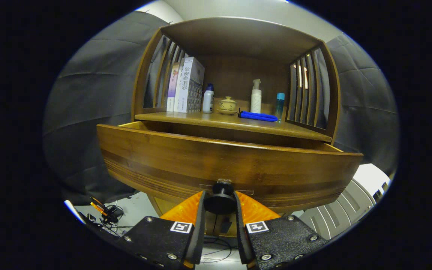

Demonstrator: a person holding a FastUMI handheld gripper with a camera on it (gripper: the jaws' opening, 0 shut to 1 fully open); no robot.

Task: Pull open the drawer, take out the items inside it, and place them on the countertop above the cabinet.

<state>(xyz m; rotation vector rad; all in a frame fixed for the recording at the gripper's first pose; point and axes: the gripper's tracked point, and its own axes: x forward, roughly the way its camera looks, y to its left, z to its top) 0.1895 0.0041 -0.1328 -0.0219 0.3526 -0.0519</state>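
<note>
A wooden cabinet has a wide drawer (223,165) that stands pulled out toward me, its curved front filling the space just ahead of the fingers. A round dark knob (220,200) sticks out from the lower middle of the drawer front. My gripper (219,204) is shut on this knob, one finger pressing on each side. The inside of the drawer is hidden behind its front panel. Above the drawer lies the countertop (302,129), a wooden shelf surface.
On the countertop stand books (186,88), a small white bottle (208,99), a lidded ceramic pot (227,106), a pump bottle (255,98), a teal bottle (279,105) and a blue cloth (258,116). Slatted side walls flank it. Cables and a tool (103,213) lie on the floor.
</note>
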